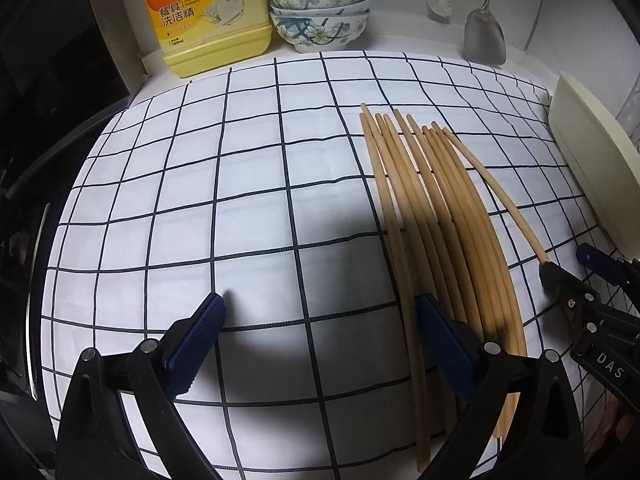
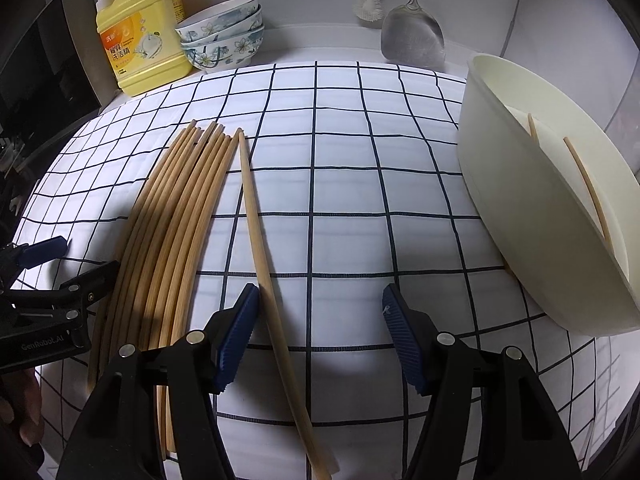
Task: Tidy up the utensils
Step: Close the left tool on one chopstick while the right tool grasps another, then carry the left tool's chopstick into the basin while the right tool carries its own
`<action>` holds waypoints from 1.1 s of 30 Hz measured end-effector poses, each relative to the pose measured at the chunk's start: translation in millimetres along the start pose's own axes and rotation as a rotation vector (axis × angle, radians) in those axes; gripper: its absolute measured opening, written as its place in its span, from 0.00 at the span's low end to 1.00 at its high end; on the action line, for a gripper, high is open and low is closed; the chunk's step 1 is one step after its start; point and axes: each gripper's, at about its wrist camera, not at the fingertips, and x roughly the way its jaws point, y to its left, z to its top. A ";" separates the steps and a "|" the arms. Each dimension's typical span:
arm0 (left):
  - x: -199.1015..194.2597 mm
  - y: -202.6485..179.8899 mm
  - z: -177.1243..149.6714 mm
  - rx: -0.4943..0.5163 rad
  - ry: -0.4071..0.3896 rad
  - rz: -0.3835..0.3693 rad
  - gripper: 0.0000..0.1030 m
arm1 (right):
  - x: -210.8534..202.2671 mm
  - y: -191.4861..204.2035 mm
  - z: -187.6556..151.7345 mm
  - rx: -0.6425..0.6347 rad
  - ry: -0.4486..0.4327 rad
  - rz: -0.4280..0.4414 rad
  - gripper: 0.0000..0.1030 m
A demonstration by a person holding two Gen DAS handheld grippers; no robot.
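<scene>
A bundle of several bamboo chopsticks lies on the checked cloth. One single chopstick lies apart to the right of the bundle. My right gripper is open low over the cloth; the single chopstick lies between its fingers, against the left pad. My left gripper is open wide, holding nothing; its right finger is at the bundle's left side. A cream holder lies tilted at the right, with two chopsticks inside.
At the back stand a yellow detergent bottle and stacked flowered bowls. A metal spatula and a white brush hang on the wall. A dark appliance borders the left. A person's hand shows.
</scene>
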 end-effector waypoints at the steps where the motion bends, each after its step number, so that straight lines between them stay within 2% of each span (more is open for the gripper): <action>1: 0.3 1.3 0.0 -0.004 -0.002 -0.001 0.93 | 0.4 0.8 0.3 -0.003 -0.001 0.001 0.59; 8: 0.7 18.7 -0.9 -0.035 -0.011 0.013 0.95 | 1.4 1.3 0.4 -0.021 -0.004 -0.002 0.59; 15: 3.9 12.7 5.6 -0.043 -0.021 0.019 0.95 | 3.9 8.9 2.3 -0.050 -0.011 0.016 0.59; 19: 3.9 6.8 8.3 -0.054 -0.036 0.021 0.88 | 3.3 11.3 0.9 -0.065 -0.021 0.029 0.57; 22: -2.1 -3.2 7.7 -0.015 -0.067 0.001 0.66 | 1.6 15.1 -0.1 -0.088 -0.029 0.041 0.46; 24: -5.2 -8.6 7.5 0.004 -0.077 -0.011 0.43 | 0.6 18.8 -0.5 -0.104 -0.031 0.050 0.38; 25: -6.3 -11.6 7.4 0.013 -0.080 -0.016 0.36 | 0.1 21.2 -0.5 -0.112 -0.032 0.053 0.33; 27: -7.8 -17.1 7.2 0.031 -0.083 -0.030 0.15 | -0.3 25.8 -0.2 -0.125 -0.034 0.058 0.24; 28: -8.0 -18.9 7.1 0.038 -0.082 -0.037 0.10 | -0.3 27.9 0.0 -0.132 -0.035 0.059 0.17; 30: -7.6 -20.3 7.7 0.049 -0.081 -0.038 0.08 | -0.7 30.9 0.4 -0.141 -0.033 0.053 0.07; 33: -8.0 -18.8 6.9 0.058 -0.073 -0.058 0.07 | -1.1 29.0 0.6 -0.120 -0.027 0.061 0.06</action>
